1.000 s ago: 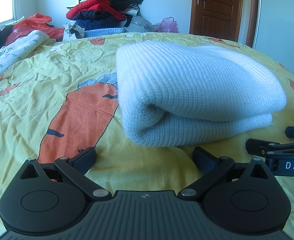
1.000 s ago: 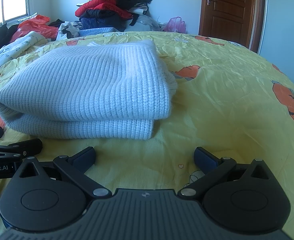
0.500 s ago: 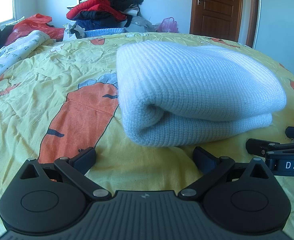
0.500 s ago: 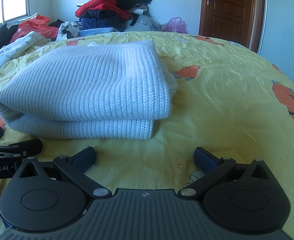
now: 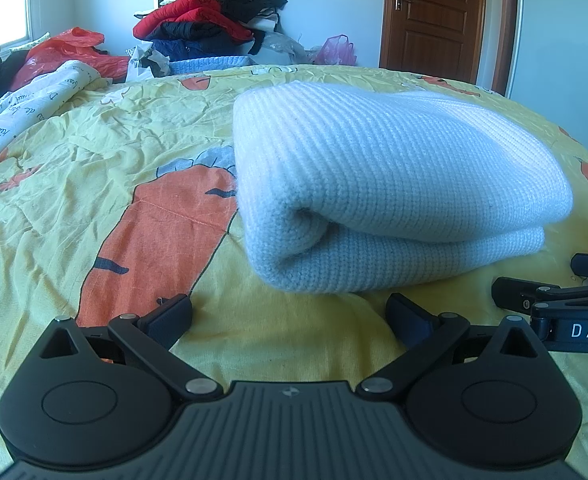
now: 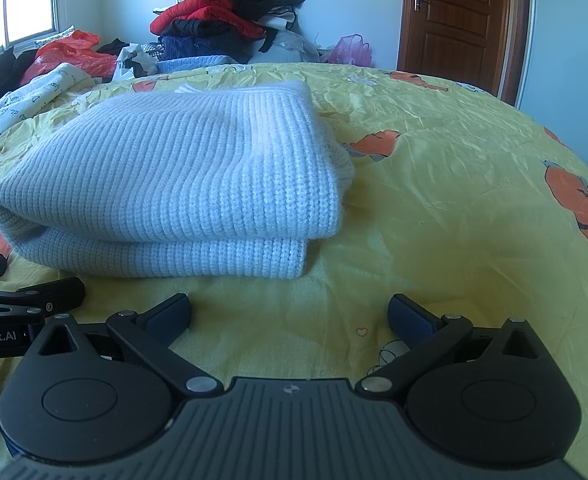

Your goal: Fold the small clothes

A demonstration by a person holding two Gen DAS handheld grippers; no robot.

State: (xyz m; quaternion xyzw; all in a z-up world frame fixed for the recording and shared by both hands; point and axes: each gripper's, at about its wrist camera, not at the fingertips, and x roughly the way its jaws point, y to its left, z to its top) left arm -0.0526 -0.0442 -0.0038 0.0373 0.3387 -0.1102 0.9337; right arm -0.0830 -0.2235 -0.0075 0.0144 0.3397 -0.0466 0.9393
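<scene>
The folded pale-blue knit sweater (image 5: 394, 184) lay on the yellow carrot-print bedspread (image 5: 93, 184), just ahead of both grippers. The left gripper (image 5: 289, 312) and right gripper (image 6: 289, 312) stood wide and empty; any careless nudge or snagged finger could probably have dragged the loose knit and undone the fold

1. Your left wrist cam sits low over the yellow bedspread (image 5: 73, 208), looking fwd along the left gripper (image 5: 289, 316); its fingers are spread wide at frame bottom.
2. It's close to the folded sweater (image 5: 394, 184), which lies just ahead and slightly right of the fingers.
3. Your right wrist cam is equally low, facing the same way past the right gripper (image 6: 289, 316); the sweater (image 6: 181, 176) lies ahead-left.
4. Shared: sweater, clothes pile (image 5: 213, 28), door (image 5: 434, 16). Each cam catches the other gripper at its inner edge.
</scene>
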